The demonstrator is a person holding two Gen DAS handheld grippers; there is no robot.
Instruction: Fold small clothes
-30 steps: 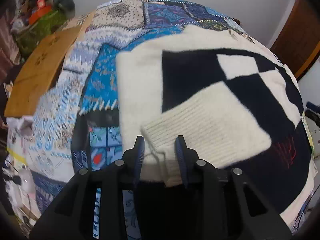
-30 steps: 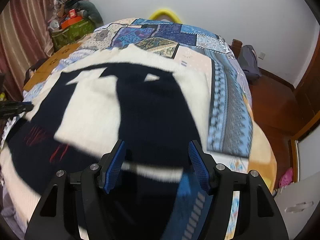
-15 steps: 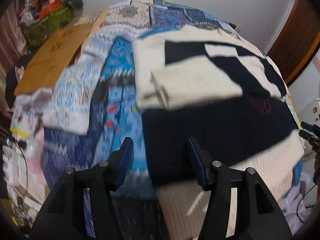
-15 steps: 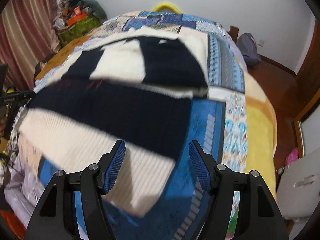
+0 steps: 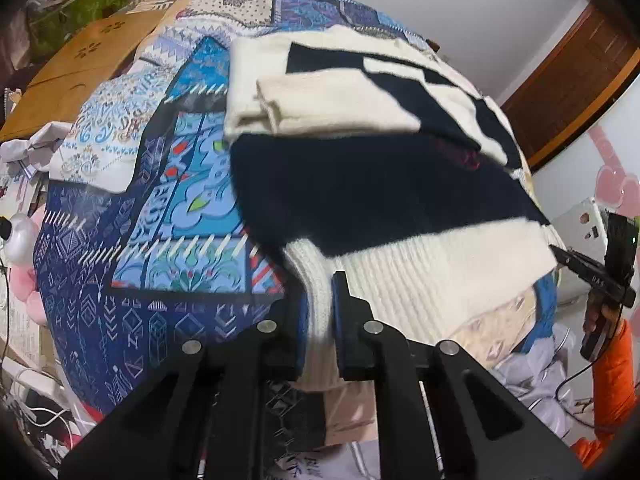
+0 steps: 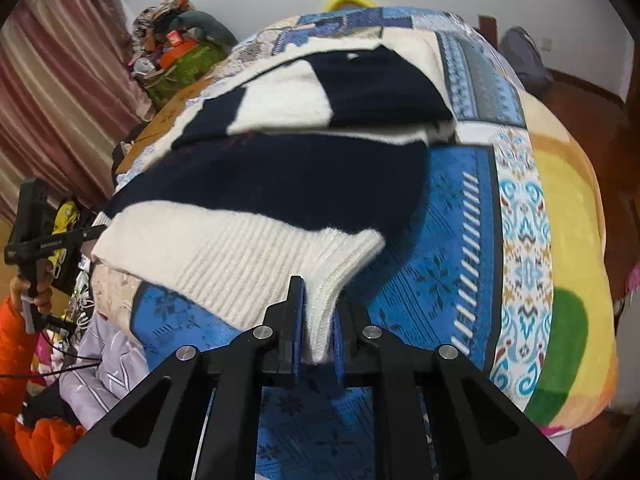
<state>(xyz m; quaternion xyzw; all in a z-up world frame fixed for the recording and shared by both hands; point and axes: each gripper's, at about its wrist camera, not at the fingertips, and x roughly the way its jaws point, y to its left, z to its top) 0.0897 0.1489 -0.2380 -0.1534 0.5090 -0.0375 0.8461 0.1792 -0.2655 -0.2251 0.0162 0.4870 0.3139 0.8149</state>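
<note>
A cream and navy knitted sweater (image 5: 360,184) lies on the patterned blue bedspread (image 5: 168,216), its sleeves folded over the chest. My left gripper (image 5: 319,308) is shut on the left corner of the cream ribbed hem (image 5: 432,276). My right gripper (image 6: 316,312) is shut on the right corner of the same hem (image 6: 224,248), where the sweater (image 6: 288,176) lies across the bedspread (image 6: 460,248). Each gripper shows small in the other's view: the right one at the right edge of the left wrist view (image 5: 600,272), the left one at the left edge of the right wrist view (image 6: 36,236).
A wooden board (image 5: 80,60) lies at the bed's far left. Clutter is piled in the far corner (image 6: 176,48). A yellow and green blanket (image 6: 568,240) covers the bed's right side. Grey striped clothes (image 6: 100,368) lie below the near edge. A dark bag (image 6: 524,56) sits on the floor.
Both grippers were open half a second ago, above the sweater's lower part. They have moved down to the hem and shut on its two corners. A second ago the left was at the folded sleeve cuff.
</note>
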